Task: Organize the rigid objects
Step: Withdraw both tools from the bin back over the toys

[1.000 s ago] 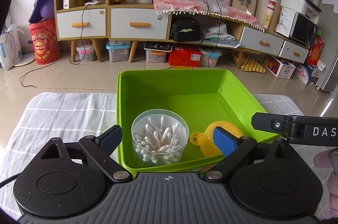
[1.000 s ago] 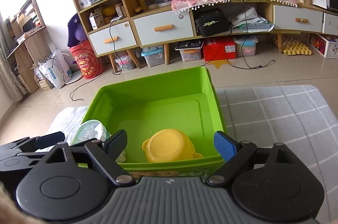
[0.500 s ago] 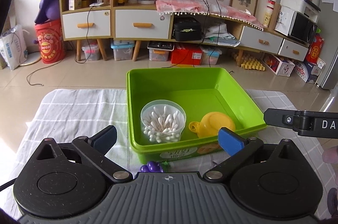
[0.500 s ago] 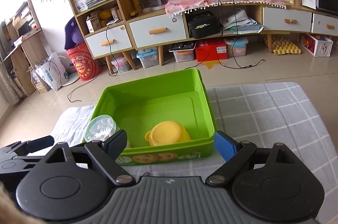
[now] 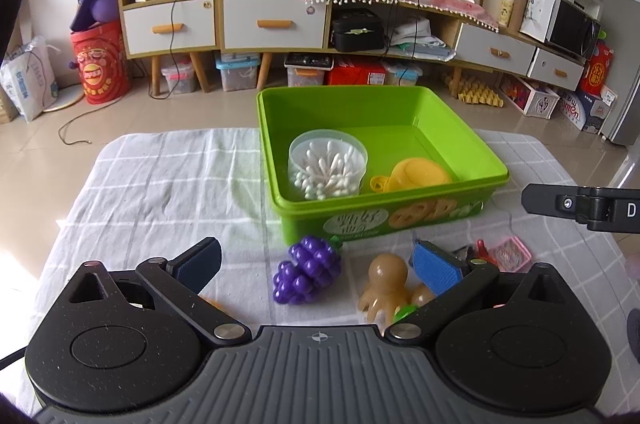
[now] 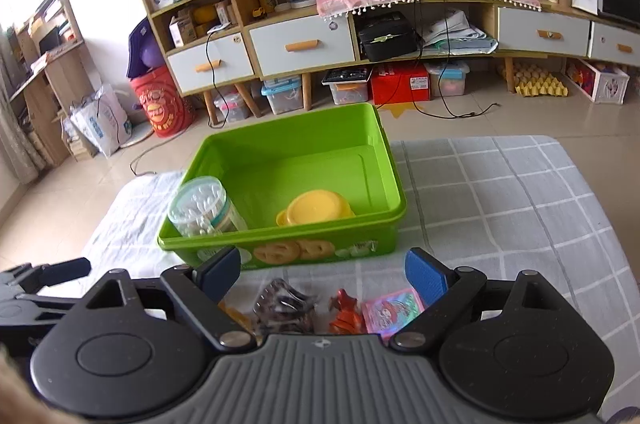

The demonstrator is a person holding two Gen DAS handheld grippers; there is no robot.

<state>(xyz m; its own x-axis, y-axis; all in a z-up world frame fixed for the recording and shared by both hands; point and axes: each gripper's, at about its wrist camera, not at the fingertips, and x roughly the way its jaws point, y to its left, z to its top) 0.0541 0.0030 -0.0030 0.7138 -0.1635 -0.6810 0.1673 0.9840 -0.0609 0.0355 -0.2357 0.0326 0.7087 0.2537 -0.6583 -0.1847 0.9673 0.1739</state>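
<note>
A green bin (image 5: 400, 201) (image 6: 384, 151) stands on the checked cloth. It holds a clear tub of cotton swabs (image 5: 327, 165) (image 6: 200, 205) and a yellow bowl (image 5: 418, 175) (image 6: 316, 207). In front of the bin lie purple toy grapes (image 5: 306, 270), a tan octopus toy (image 5: 384, 282), a dark hair clip (image 6: 286, 306), a small red toy (image 6: 344, 312) and a pink card packet (image 5: 508, 254) (image 6: 394, 308). My left gripper (image 5: 316, 266) is open and empty above the grapes and octopus. My right gripper (image 6: 322, 274) is open and empty above the clip and red toy.
The table is covered by a grey checked cloth (image 5: 168, 183) (image 6: 500, 191). The right gripper's body (image 5: 580, 207) shows at the right edge of the left wrist view. Shelves, drawers and boxes stand on the floor beyond the table's far edge.
Both grippers have pulled back and up from the bin. The bin now sits farther off, and the loose toys in front of it have come into view.
</note>
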